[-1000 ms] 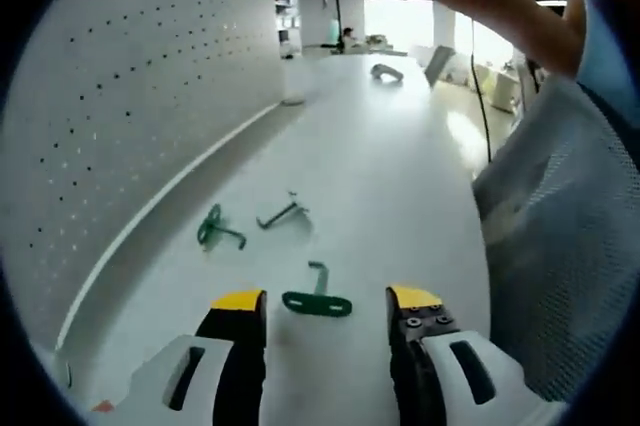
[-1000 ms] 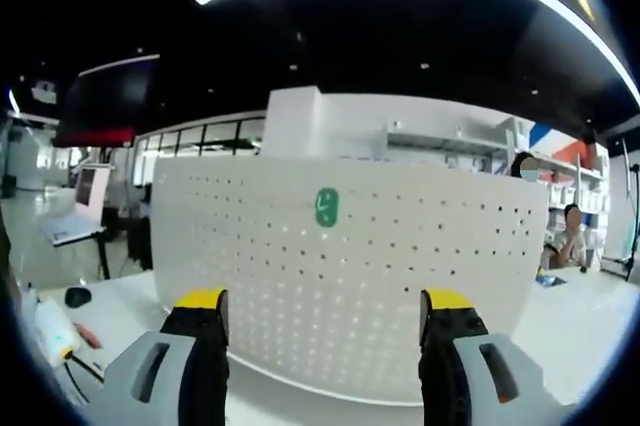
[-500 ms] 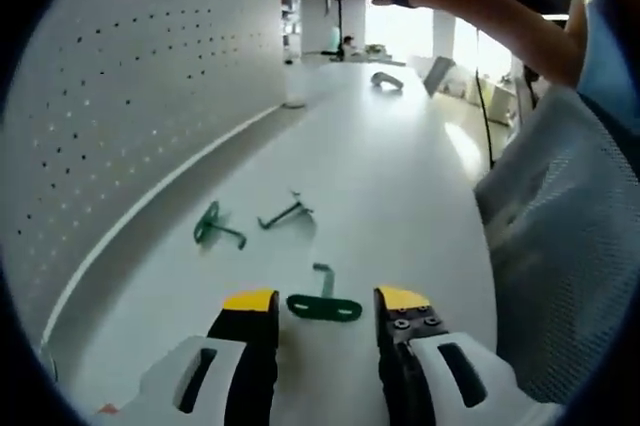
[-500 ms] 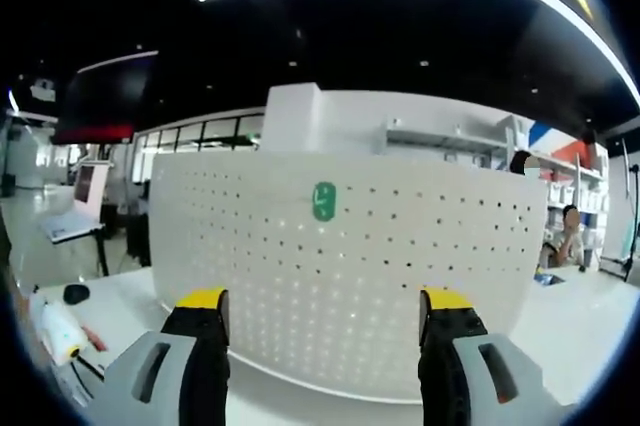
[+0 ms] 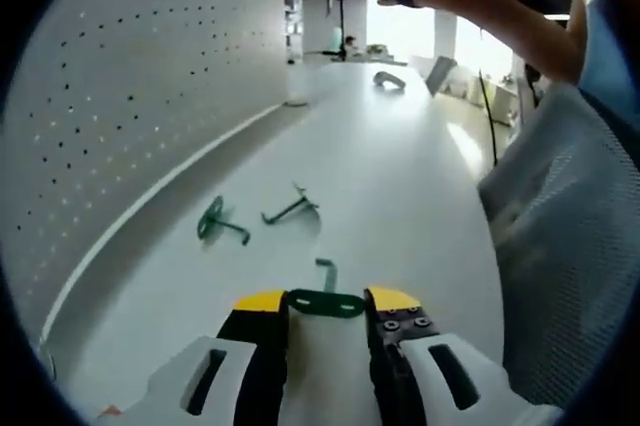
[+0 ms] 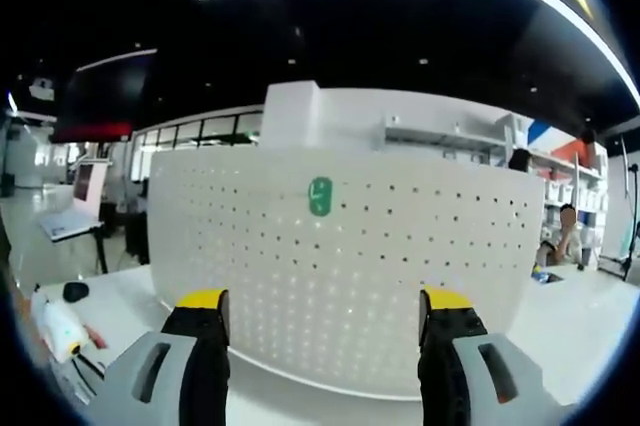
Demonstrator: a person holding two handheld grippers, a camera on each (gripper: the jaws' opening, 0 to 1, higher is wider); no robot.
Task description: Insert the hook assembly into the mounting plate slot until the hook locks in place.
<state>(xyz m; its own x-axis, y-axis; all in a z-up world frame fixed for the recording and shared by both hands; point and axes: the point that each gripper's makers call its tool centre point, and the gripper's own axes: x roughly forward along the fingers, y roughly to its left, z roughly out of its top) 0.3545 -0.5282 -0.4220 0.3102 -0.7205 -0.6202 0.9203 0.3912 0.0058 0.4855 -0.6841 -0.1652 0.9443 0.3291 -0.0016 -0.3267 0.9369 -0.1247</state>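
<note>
The white perforated pegboard panel (image 6: pixel 340 266) stands upright well ahead of the right gripper (image 6: pixel 325 321), whose jaws are spread wide and empty, with a small green mounting plate (image 6: pixel 320 196) fixed high on it above the gap between them. On the white tabletop (image 5: pixel 400 176), the left gripper (image 5: pixel 326 306) has its jaws nearly closed around the flat green hook assembly (image 5: pixel 325 301), apparently touching both ends, though a firm grip cannot be confirmed. The pick-up is in hand; next comes clamping, lifting and carrying the hook to the plate's slot.

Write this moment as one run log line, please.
left claw: shut on green hook | right claw: open, facing pegboard | hook not inserted
</note>
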